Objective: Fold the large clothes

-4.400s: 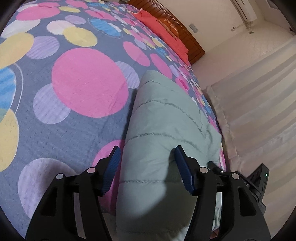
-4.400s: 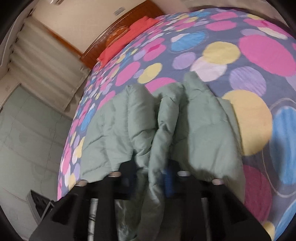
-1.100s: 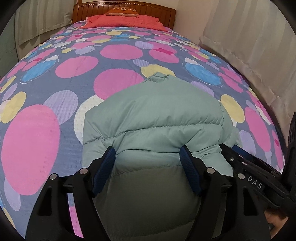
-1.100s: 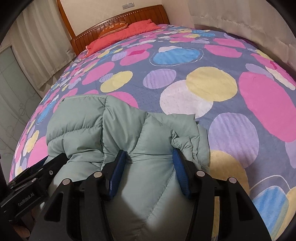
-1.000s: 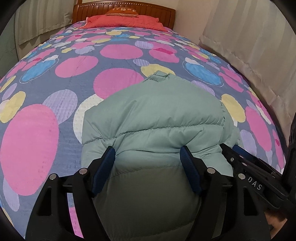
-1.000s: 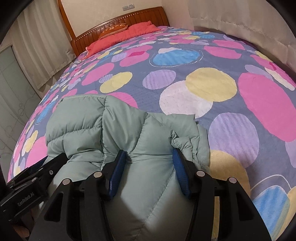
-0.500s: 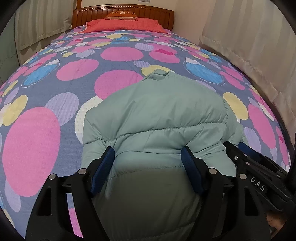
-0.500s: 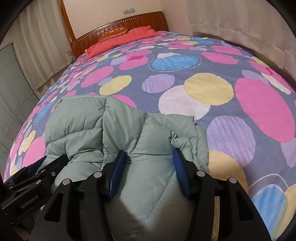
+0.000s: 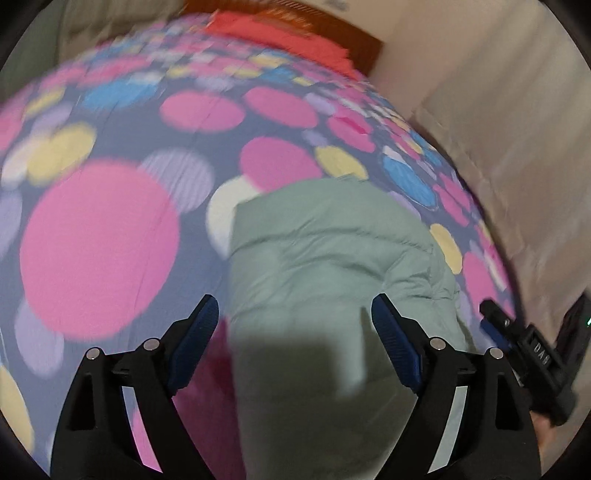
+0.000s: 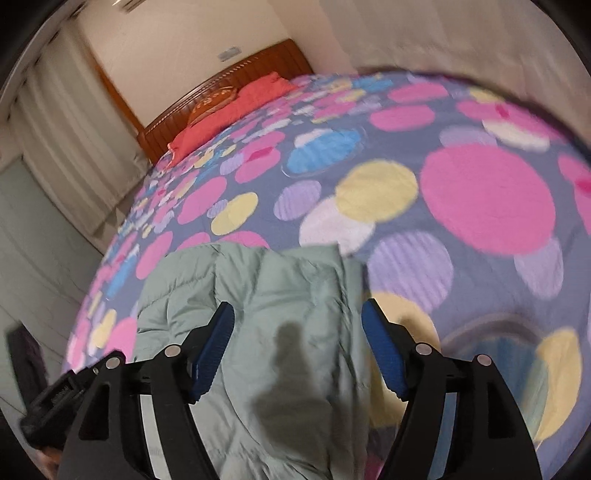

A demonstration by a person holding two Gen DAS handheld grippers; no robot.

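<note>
A bed fills both views, covered by a grey-blue bedspread printed with large pink, yellow, lilac, white and blue circles. Both pictures are smeared by motion blur, so fine detail is lost.

Nearest the cameras, at the foot end of the bed, lies a pale green puffer jacket, folded into a compact quilted bundle that rests on the bedspread. In the right wrist view the same jacket shows a creased top layer with a straight far edge, and dark shadows fall across its near part.

The left gripper hangs over the near part of the bundle with its blue-padded fingers spread wide, one off the jacket's left edge above the bedspread and the other above the fabric; they grasp nothing. The right gripper is likewise released, its fingers parted to about the width of the folded top layer, one above the jacket and the other at its right edge. I cannot tell whether any pad touches the cloth. Each view catches the other gripper at its edge.

Farther up the bed lie red pillows against a brown wooden headboard. Pale curtains hang along one side of the bed and more curtains along the other, with a cream wall behind the headboard.
</note>
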